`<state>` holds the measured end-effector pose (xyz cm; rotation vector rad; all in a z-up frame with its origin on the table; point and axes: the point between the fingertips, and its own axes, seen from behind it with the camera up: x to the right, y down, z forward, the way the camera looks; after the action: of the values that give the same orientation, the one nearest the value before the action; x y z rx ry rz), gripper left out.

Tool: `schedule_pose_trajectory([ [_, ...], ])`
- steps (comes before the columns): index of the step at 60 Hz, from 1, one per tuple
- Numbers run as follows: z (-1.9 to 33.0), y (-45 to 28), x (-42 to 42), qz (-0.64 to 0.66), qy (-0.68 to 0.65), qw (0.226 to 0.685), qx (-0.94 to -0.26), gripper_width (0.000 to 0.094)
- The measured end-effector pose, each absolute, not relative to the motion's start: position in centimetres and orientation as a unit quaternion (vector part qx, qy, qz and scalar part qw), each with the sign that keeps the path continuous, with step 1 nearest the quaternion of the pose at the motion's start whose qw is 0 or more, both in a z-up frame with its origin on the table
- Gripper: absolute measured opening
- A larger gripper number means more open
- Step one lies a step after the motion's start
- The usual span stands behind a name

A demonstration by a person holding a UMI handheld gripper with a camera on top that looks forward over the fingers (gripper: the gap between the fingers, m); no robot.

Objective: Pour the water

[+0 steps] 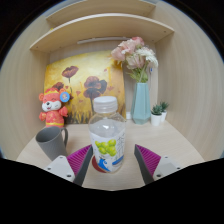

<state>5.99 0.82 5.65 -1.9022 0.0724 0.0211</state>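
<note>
Light wood desk (170, 140) inside a wooden alcove, shelf (100, 30) overhead.

Far left: small orange-red plush toy (52, 103) standing by the back wall, partly in front of a painting of poppies (85, 85) on a yellow ground, which leans against the wall. Just in front of the toy, a grey mug (52, 142), tilted in view, opening up, handle not clearly seen. It sits just left of the left finger, apart from it.

Centre: clear plastic bottle (107, 140) with white cap (105, 103), upright on the desk, label with green fruit print on the lower part. Water level hard to tell. Bottle stands between the two fingers of the tongs (108, 163). Tongs are apart; magenta pads (80, 158) flank the bottle's lower body, small gap on each side as far as visible, no clear press. Bottle looks resting on the desk itself.

Right of bottle, further back: pale blue vase (141, 102) with pink and cream flowers (134, 55), upright near the back wall. Right of that, a small white pot with a green plant (157, 113), just beside the vase, apart from the bottle.
</note>
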Motion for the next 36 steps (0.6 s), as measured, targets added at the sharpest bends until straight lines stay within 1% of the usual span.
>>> schedule_pose_trajectory([
  [4,4.9,-1.8,5.4,0.011,0.028,0.568,-0.823,0.0853],
  [8,4.8,-3.8,4.4,0.015,0.015,0.569,-0.822,0.0856],
  [11,4.3,-5.2,4.2,0.013,0.019,0.559,-0.829,0.0862],
  [19,4.1,-9.0,1.1,0.057,0.021,0.540,-0.840,0.0858],
  [23,5.2,-10.8,0.2,0.060,0.017,0.544,-0.837,0.0859],
  [36,10.3,-15.0,-1.2,0.034,-0.009,0.582,-0.812,0.0861],
])
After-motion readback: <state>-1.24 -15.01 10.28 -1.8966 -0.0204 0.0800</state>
